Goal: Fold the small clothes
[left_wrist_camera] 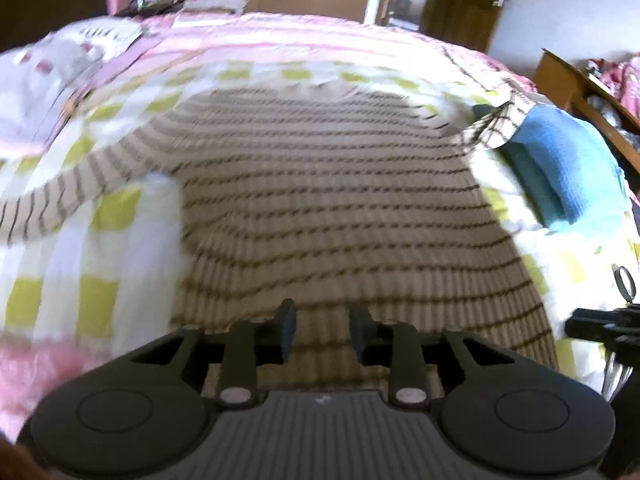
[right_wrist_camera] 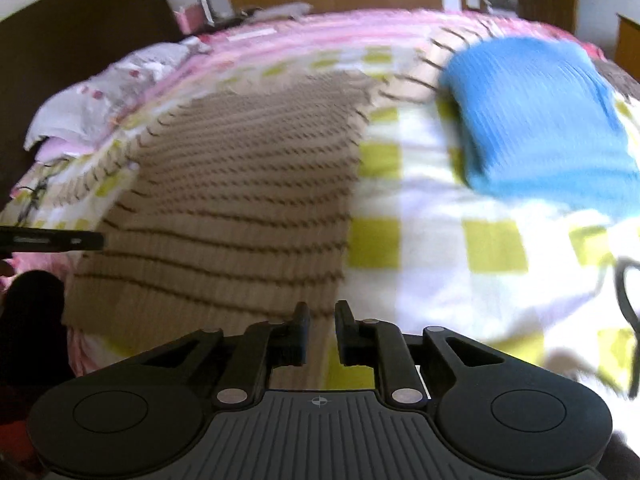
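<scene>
- The striped sweater (left_wrist_camera: 320, 200) lies flat on the checked blanket (left_wrist_camera: 120, 208), one sleeve (left_wrist_camera: 60, 196) spread out to its side;
- A folded blue garment (right_wrist_camera: 536, 120) lies on the blanket just beside the sweater;
- Left gripper (left_wrist_camera: 323, 334) is above the sweater's hem, jaws apart, grasping nothing;
- Right gripper (right_wrist_camera: 322, 334) is above the hem corner, jaws a little apart, empty;
- No readable writing is visible.

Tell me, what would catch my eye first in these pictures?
A big beige striped sweater lies spread flat across the middle of the checked bedspread. Beside it, toward the right, sits a bright blue folded garment. Low in each view, a black gripper hangs open over the sweater's near edge.
</scene>
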Action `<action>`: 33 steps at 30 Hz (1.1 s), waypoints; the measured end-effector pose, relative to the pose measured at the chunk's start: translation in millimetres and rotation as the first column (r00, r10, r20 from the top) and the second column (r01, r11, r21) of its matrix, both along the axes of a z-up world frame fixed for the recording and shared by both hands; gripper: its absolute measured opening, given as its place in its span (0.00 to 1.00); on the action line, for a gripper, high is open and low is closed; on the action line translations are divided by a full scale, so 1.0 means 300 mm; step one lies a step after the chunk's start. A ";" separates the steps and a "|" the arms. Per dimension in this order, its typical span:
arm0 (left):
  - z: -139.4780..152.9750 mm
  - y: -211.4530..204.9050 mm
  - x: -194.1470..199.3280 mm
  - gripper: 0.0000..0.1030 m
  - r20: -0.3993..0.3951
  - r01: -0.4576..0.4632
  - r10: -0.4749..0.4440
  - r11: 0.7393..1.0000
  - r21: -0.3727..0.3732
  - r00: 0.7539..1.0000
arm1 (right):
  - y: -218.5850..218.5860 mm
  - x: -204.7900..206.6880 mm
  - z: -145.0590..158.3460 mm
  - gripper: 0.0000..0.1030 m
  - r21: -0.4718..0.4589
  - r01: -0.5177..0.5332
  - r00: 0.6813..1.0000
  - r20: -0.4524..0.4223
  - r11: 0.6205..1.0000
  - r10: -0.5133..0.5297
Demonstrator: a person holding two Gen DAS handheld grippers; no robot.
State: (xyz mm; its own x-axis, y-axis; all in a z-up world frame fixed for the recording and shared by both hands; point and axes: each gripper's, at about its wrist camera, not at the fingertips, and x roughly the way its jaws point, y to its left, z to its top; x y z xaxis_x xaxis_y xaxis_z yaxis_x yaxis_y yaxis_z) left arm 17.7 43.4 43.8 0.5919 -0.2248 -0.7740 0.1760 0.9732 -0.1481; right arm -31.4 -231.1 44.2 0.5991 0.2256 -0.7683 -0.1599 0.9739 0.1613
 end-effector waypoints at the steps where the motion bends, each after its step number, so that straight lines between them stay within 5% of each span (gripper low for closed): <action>1: 0.011 -0.017 0.013 0.40 0.013 0.009 -0.009 1.000 0.007 1.000 | 0.031 0.038 -0.021 0.22 0.021 -0.030 0.999 0.015 0.999 0.029; 7: 0.110 -0.123 0.135 0.51 0.130 0.061 -0.072 0.994 0.088 0.989 | 0.121 0.172 -0.084 0.22 0.074 -0.110 0.993 0.060 0.991 0.105; 15: 0.241 -0.343 0.392 0.54 0.223 0.195 -0.218 0.973 0.121 0.950 | 0.141 0.300 -0.107 0.22 0.115 -0.155 0.986 0.085 0.981 0.146; 24: 0.241 -0.733 0.723 0.54 0.160 0.374 -0.370 0.927 0.007 0.915 | 0.090 0.396 -0.167 0.22 0.213 -0.156 0.987 0.073 0.964 0.144; 33: 0.140 -0.980 0.907 0.54 0.113 0.380 -0.374 0.924 -0.037 0.921 | 0.000 0.403 -0.174 0.22 0.286 -0.156 0.987 0.089 0.945 0.136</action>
State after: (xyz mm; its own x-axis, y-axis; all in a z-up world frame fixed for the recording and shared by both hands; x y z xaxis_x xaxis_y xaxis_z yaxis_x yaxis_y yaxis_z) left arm 289.8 -250.6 85.8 0.5294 -0.4890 -0.6932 0.5452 0.8222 -0.1636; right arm 89.4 -231.3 -7.9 0.5903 0.5223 -0.6155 -0.3174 0.8512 0.4180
